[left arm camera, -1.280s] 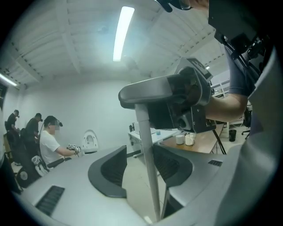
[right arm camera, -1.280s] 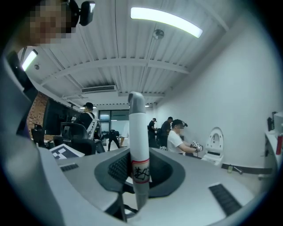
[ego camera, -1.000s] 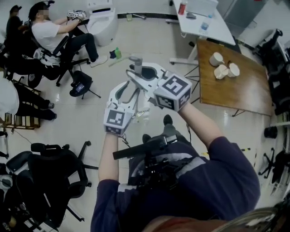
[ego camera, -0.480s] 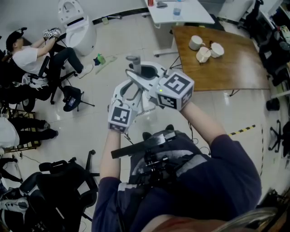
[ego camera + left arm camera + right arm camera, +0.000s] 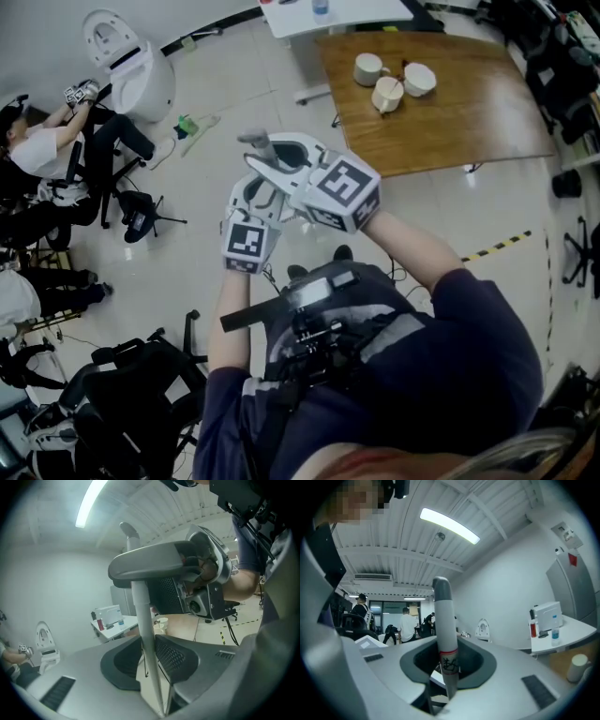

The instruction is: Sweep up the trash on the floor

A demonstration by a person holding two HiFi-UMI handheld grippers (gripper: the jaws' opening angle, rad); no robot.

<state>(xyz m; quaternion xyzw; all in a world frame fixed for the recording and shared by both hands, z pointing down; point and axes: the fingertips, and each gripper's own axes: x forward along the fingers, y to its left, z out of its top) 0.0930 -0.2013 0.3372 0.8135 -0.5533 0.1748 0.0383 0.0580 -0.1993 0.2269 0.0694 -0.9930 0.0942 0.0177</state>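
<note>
Pole [image 5: 255,141]: a grey rod, roughly upright in front of the person, with both grippers on it. Its rounded top sticks out just past the right gripper, and its lower part is hidden behind the grippers in the head view.
Left gripper [image 5: 264,187]: its jaws have just been closing and now pinch the thin part of the pole [image 5: 140,606] between their dark pads [image 5: 176,657]. It holds the pole below the right gripper.
Right gripper [image 5: 277,159]: clamped on the thicker upper part of the pole [image 5: 443,620]. A red band [image 5: 448,652] with a written label below it sits between its jaws.
Grippers together: close to each other, the right one's marker cube just beside the left one's.
Floor [image 5: 234,84]: pale tiles, with a small green thing lying near the toilet [image 5: 131,66].
Table [image 5: 469,103]: brown, ahead to the right, well apart from the pole, with three cups [image 5: 386,94] on it.
Left edge: people seated on chairs.
</note>
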